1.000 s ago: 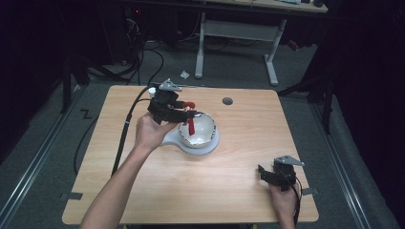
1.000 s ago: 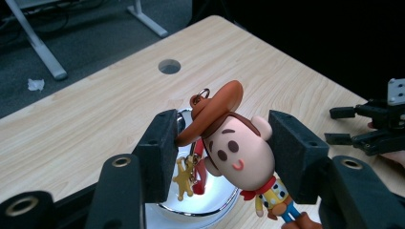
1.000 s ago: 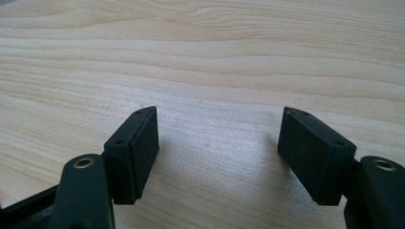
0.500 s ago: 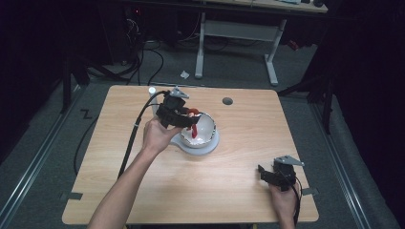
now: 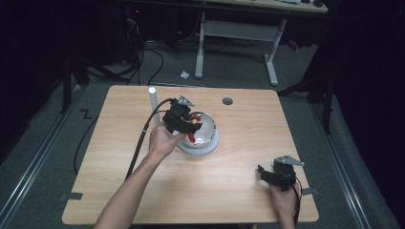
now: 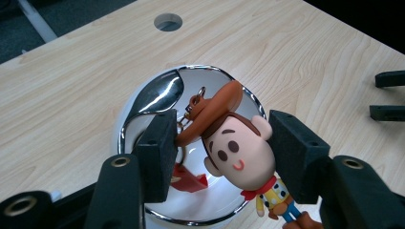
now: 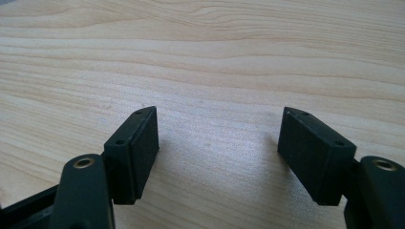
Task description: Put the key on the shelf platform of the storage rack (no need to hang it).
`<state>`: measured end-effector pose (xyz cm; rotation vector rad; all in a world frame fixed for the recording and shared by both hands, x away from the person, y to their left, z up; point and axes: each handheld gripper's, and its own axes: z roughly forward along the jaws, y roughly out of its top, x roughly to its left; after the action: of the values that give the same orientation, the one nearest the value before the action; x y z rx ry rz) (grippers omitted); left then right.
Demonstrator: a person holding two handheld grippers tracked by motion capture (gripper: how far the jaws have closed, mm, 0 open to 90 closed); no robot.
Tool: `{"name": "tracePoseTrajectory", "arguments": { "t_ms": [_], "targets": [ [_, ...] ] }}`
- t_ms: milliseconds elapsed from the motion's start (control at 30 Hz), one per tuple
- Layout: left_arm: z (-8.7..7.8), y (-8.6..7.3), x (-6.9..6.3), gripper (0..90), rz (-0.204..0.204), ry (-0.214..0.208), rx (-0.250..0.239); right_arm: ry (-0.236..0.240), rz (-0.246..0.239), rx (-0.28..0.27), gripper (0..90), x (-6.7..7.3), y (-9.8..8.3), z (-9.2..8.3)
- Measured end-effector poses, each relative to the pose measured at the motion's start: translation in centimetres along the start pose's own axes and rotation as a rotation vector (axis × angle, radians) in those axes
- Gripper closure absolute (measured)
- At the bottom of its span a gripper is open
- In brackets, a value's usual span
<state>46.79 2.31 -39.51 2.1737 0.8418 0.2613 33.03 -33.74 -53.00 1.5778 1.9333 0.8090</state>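
On the pale wooden table (image 5: 239, 191), ringed by dark floor and cables, the left gripper (image 6: 222, 143) clasps a cowboy figurine (image 6: 239, 152) over the shiny bowl (image 6: 157, 95), while the right gripper (image 7: 217, 143) at four o'clock gapes empty.

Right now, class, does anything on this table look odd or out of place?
Yes. A cowboy figurine hangs tilted between the left hand-held gripper's pads over a shiny metal bowl, a toy over tableware. The right hand-held gripper is open above bare table.
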Motion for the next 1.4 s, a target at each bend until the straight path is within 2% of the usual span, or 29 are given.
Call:
{"name": "tracePoseTrajectory", "arguments": {
  "t_ms": [267, 367, 733, 833, 1000, 1167, 1400],
  "targets": [
    [1.7, -0.3, -0.5, 45.6, 0.028, 0.006, 0.037, 0.0, 0.0, 0.0, 30.7, 0.0, 0.0, 0.0],
    [2.7, -0.7, -0.5, 45.6, 0.011, 0.0, 0.041, 0.0, 0.0, 0.0, 30.6, 0.0, 0.0, 0.0],
    [4.2, -1.6, -0.3, 45.6, -0.003, 0.017, 0.066, 0.003, 0.0, -0.001, 30.6, 0.0, 0.0, 0.0],
    [4.9, -1.9, -0.3, 45.5, 0.007, 0.027, 0.087, 0.003, 0.001, 0.001, 30.6, 0.0, 0.0, 0.0],
    [5.3, -2.1, -0.2, 45.5, -0.007, 0.036, 0.096, 0.004, 0.001, 0.0, 30.6, 0.0, 0.0, 0.0],
    [5.7, -2.1, -0.4, 45.5, 0.012, 0.051, 0.107, 0.004, 0.0, -0.001, 30.6, 0.0, 0.0, 0.0],
    [6.2, -2.1, -0.3, 45.5, -0.011, 0.051, 0.133, 0.005, -0.001, 0.001, 30.6, 0.0, 0.0, 0.0]
  ]
}}
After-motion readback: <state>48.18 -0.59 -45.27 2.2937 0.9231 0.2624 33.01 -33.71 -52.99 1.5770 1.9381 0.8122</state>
